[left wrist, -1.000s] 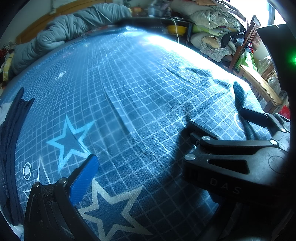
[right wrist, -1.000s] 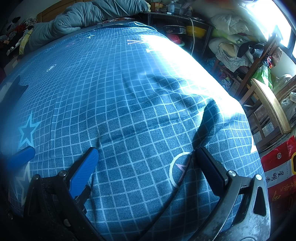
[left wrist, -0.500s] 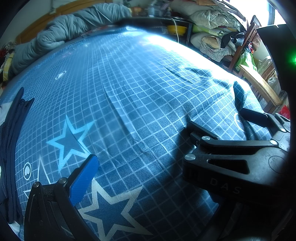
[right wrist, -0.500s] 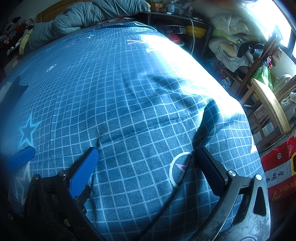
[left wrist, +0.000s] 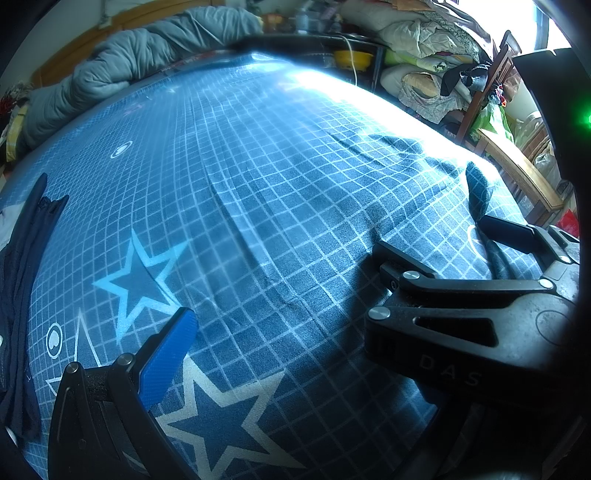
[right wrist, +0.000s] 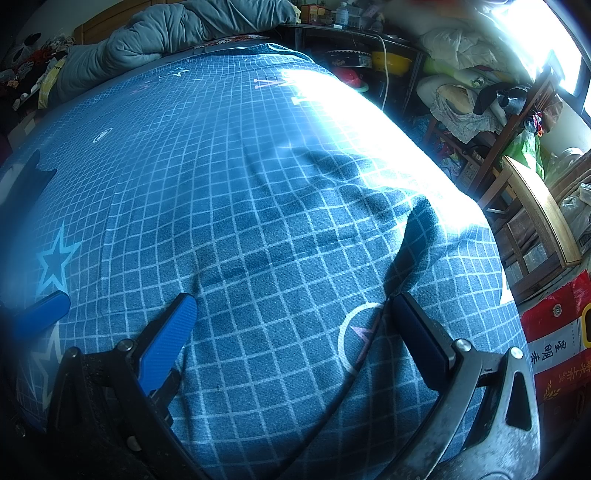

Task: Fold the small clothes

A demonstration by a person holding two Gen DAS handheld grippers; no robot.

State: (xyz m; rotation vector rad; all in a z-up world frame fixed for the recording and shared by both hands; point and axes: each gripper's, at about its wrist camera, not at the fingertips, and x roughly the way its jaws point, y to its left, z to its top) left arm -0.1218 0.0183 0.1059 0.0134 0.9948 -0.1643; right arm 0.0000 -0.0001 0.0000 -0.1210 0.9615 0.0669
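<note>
A blue bedsheet printed with a white grid and stars (left wrist: 280, 206) covers the bed and fills most of both views, lying mostly flat with a few shallow creases near its middle and a raised pinch of fabric toward its right edge. The small clothing to be folded, a dark navy garment (left wrist: 22, 273), lies crumpled in long folds at the far left edge of the bed in the left wrist view; in the right wrist view only a dark corner of it (right wrist: 27, 177) shows at the left border. The left gripper (left wrist: 280, 332) hovers low over the sheet with its jaws spread wide and nothing between them; its blue-padded finger (left wrist: 168, 354) stands over a large white-outlined star, and its other finger is hidden behind the right gripper's black frame, which crosses the view at the lower right. The right gripper (right wrist: 291, 332) sits just beside it, jaws likewise wide apart and empty, its blue pad (right wrist: 166, 343) and dark pad (right wrist: 419, 339) framing a white circle print on the sheet. A rumpled grey-green quilt (right wrist: 166, 33) is heaped along the head of the bed. A wooden chair (right wrist: 535, 221) stands off the bed's right side, near piled bedding and a red printed sack (right wrist: 557, 339).
</note>
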